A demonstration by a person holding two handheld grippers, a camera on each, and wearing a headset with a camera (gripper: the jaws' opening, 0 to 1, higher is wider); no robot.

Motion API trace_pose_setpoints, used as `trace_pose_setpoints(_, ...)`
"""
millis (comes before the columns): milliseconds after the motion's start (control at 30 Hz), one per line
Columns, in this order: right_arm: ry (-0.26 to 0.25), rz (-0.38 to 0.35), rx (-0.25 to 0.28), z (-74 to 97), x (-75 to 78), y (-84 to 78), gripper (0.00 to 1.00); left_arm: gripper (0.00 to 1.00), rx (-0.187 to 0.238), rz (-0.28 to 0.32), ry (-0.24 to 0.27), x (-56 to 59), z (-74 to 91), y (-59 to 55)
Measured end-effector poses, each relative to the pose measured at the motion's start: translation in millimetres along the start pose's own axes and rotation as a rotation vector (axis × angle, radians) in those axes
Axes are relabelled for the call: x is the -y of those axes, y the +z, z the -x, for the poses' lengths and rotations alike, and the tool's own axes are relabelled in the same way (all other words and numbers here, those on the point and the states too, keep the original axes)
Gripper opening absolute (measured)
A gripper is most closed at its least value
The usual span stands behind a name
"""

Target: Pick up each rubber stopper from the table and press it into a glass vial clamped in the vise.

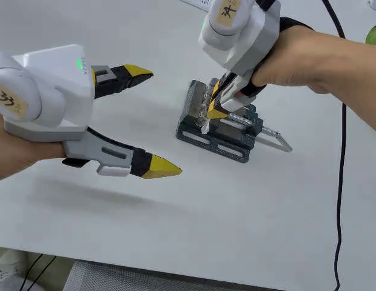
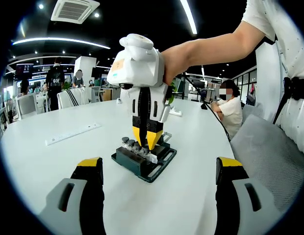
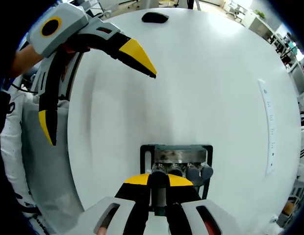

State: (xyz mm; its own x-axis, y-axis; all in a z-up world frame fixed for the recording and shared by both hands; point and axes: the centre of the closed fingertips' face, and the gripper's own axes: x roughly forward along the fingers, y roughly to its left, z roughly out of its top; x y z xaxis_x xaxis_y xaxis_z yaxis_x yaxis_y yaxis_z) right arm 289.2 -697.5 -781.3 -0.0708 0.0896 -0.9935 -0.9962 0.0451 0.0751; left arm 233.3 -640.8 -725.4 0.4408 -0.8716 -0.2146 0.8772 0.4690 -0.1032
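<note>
Your right gripper [image 1: 215, 111] comes down from above onto the vise [image 1: 230, 142], which sits on the white table [image 1: 236, 236]. Its yellow tips rest over the end vial of the row, the one at the left in the right gripper view. The jaws are drawn close, with only a narrow dark slit between them. You cannot tell whether a rubber stopper sits in that slit.

The glass vials [image 3: 175, 170] stand upright in the vise with their mouths up, four in a line along its jaws. In the right gripper view the row runs straight across, left to right. The two at its right end carry grey stoppers [image 3: 192, 172]. In the head view the vise's screw handle [image 1: 276, 140] points out to the right, crosswise to the row.

Your left gripper [image 1: 153, 119] hovers above the table to the left of the vise and well apart from it. Its jaws are spread wide and aimed toward the vise, with nothing between them.
</note>
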Motion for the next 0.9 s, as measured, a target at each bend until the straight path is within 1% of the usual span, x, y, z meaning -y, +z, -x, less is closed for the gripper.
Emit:
trace_pose_setpoints(100,0.001,-0.007,0.013,-1.6,1.3,0.7,0.08,0.95,0.002,0.000,0.000,-0.4,-0.3,0.6)
trace_pose_setpoints(367,0.001,-0.032,0.049,1.6,-5.1,0.6,0.10,0.95,-0.003,-0.003,-0.007,1.9,-2.1,1.1)
trace_pose_setpoints(433,0.000,-0.037,0.057,1.0,-4.5,2.2,0.11,0.95,-0.003,0.000,-0.007,1.7,-2.0,1.0)
trace_pose_setpoints(533,-0.008,-0.040,0.067,0.7,-2.4,3.5,0.09,0.95,-0.005,-0.002,-0.008,2.6,-2.4,1.9)
trace_pose_setpoints(667,0.001,-0.052,0.079,0.3,-4.4,3.6,0.11,0.94,-0.006,-0.001,-0.010,3.7,-3.4,2.4)
trace_pose_setpoints(833,-0.003,-0.059,0.094,0.5,-4.4,3.9,0.10,0.94,-0.007,0.002,-0.013,4.6,-4.1,2.3)
trace_pose_setpoints(900,-0.010,-0.058,0.096,0.6,-2.7,3.1,0.09,0.94,-0.008,0.002,-0.014,4.5,-4.2,1.5)
